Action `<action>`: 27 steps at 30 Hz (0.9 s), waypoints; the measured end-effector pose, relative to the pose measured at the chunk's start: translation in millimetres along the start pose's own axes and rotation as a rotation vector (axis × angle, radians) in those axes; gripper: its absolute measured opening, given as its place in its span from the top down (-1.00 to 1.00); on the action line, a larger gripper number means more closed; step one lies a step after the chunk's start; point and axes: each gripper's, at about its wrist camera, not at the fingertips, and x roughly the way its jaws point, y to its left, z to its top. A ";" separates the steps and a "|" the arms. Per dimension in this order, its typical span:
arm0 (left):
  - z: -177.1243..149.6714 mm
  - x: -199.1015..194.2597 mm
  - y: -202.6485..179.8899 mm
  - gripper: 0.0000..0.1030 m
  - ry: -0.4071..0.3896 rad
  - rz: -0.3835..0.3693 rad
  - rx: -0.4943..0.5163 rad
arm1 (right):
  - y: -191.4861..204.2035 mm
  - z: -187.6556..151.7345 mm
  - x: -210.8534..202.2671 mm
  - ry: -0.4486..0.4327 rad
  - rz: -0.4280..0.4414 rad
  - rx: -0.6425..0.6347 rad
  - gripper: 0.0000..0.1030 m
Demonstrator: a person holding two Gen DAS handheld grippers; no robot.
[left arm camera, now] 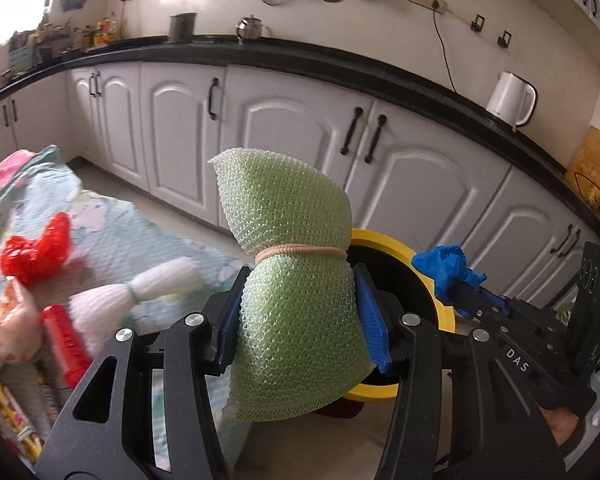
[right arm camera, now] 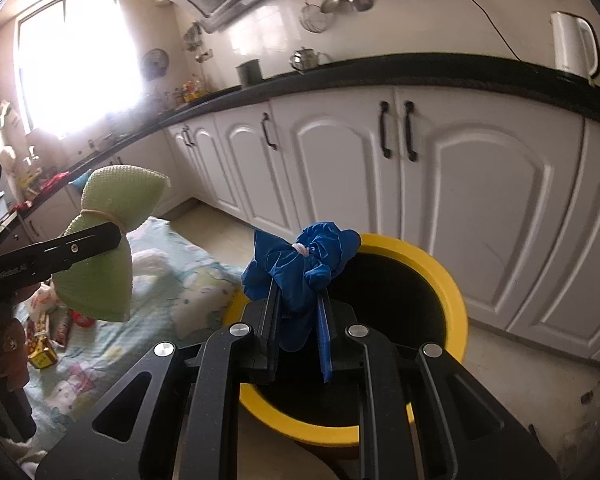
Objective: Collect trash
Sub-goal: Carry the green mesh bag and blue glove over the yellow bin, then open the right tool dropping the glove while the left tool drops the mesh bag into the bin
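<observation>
Green mesh bundle point(left arm camera: 292, 312): sitting clamped in the left tongs point(left arm camera: 300, 320), in front of the yellow-rimmed bin point(left arm camera: 440, 276).
Blue crumpled bag point(right arm camera: 300, 268): being pinched by the right tongs point(right arm camera: 300, 320), hanging over the bin's near rim.
Remaining trash: lying on the floral cloth point(left arm camera: 112, 240).

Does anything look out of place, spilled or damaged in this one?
Nothing looks damaged. Litter lies strewn on the patterned cloth on the floor: a red bundle and a white bundle. The left claw grips a green foam bundle, the right claw a blue bag, near the yellow-rimmed bin.
</observation>
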 end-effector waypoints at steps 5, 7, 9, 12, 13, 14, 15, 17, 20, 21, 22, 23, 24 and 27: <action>0.1 23.1 -13.3 0.17 0.034 -0.023 0.025 | -15.9 -8.5 6.9 0.033 -0.027 0.024 0.71; 0.3 33.3 -18.2 0.17 0.050 -0.033 0.029 | -21.1 -13.3 9.7 0.047 -0.031 0.033 0.71; -0.3 41.2 -22.1 0.17 0.062 -0.038 0.039 | -23.4 -17.5 11.6 0.060 -0.036 0.034 0.71; -1.4 54.8 -26.6 0.17 0.085 -0.049 0.043 | -27.9 -22.5 16.4 0.078 -0.037 0.043 0.70; -2.0 59.4 -28.2 0.16 0.092 -0.050 0.044 | -28.9 -22.7 18.1 0.083 -0.037 0.044 0.70; -2.1 63.6 -29.7 0.16 0.102 -0.055 0.046 | -30.0 -24.5 19.6 0.089 -0.036 0.045 0.70; -2.4 67.0 -31.0 0.16 0.107 -0.059 0.046 | -29.6 -24.4 20.9 0.093 -0.036 0.046 0.70; -2.4 74.9 -34.2 0.16 0.119 -0.062 0.052 | -31.6 -26.5 22.8 0.100 -0.035 0.052 0.66; -1.7 84.3 -36.5 0.13 0.132 -0.074 0.052 | -33.5 -28.3 24.6 0.107 -0.037 0.055 0.65; -1.4 86.6 -37.5 0.11 0.135 -0.074 0.052 | -35.2 -27.4 25.9 0.108 -0.036 0.057 0.62; -0.9 89.8 -38.2 0.09 0.139 -0.073 0.054 | -36.2 -27.9 26.0 0.106 -0.040 0.058 0.60; -0.3 91.3 -38.5 0.06 0.140 -0.074 0.052 | -37.2 -27.7 26.7 0.106 -0.043 0.060 0.54; 0.3 93.7 -38.3 0.02 0.142 -0.078 0.049 | -37.8 -27.2 27.7 0.107 -0.046 0.062 0.47; 1.3 100.5 -36.2 -0.11 0.148 -0.075 0.038 | -40.1 -28.2 27.1 0.107 -0.058 0.071 0.26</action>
